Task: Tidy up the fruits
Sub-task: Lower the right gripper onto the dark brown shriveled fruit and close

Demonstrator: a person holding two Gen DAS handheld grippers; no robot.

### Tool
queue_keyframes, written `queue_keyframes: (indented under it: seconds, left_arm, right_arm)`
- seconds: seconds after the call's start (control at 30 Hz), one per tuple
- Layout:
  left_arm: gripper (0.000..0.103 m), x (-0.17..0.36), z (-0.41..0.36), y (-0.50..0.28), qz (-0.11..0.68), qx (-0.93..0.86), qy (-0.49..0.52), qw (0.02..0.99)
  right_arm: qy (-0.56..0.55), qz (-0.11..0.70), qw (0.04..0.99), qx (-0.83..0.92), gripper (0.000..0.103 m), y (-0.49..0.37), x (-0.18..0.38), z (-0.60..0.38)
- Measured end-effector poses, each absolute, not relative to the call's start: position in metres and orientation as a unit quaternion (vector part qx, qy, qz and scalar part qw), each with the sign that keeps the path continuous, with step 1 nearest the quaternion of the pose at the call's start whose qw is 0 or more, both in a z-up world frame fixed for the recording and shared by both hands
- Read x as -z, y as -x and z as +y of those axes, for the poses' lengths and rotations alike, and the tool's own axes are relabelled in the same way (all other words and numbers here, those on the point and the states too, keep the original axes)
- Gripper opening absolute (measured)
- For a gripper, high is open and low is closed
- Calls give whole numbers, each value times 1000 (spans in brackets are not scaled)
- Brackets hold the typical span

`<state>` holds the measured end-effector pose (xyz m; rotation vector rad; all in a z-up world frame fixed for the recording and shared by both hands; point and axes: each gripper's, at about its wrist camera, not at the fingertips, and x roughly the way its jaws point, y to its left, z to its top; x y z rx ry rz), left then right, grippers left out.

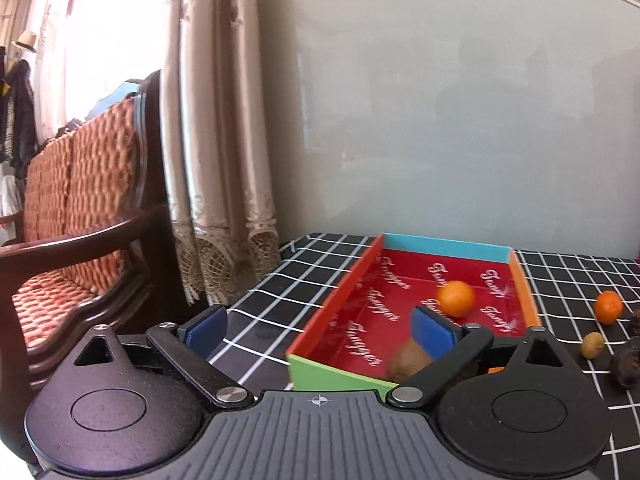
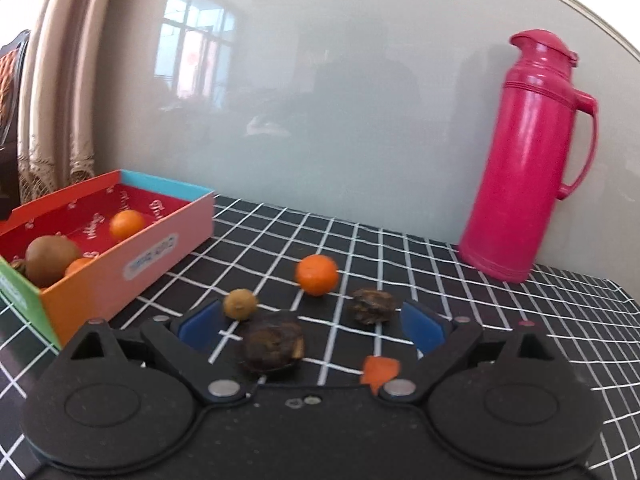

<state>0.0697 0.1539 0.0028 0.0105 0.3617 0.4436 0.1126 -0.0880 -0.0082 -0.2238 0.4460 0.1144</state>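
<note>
fruits: five lie loose on the checked surface (image 2: 400, 264), three sit in the box (image 2: 120, 280).
right gripper (image 2: 312, 330): jaws spread wide, holding nothing; a dark wrinkled fruit (image 2: 272, 344) lies on the surface between them, nearer the left pad.
others by the right jaws: a small tan fruit (image 2: 240, 304), a mandarin (image 2: 317, 274) and a second dark fruit (image 2: 372, 305) just ahead; an orange scrap (image 2: 379, 369) near the right pad.
left gripper (image 1: 320, 328): jaws wide apart, empty, over the box's near left corner.
in the box: a kiwi (image 1: 408, 362) at the near end beside the left gripper's right pad, an orange (image 1: 456, 298) farther in.
room: open surface right of the loose fruit; a pink flask (image 2: 528, 160) stands at the wall; the surface's left edge meets a curtain (image 1: 224, 160).
</note>
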Motion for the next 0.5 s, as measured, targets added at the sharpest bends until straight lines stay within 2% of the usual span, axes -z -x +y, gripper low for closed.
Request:
queue_keyframes:
  seconds: [0.2, 0.37, 0.5]
  left_arm:
    - [103, 0, 169, -67, 181, -230, 0, 956]
    - [103, 5, 182, -66, 189, -240, 1, 952]
    - [103, 7, 195, -65, 196, -246, 10, 949]
  right_arm:
    - [104, 246, 962, -54, 91, -123, 18, -77]
    - [96, 276, 955, -47, 78, -137, 28, -76]
    - [91, 288, 952, -46, 72, -144, 33, -75]
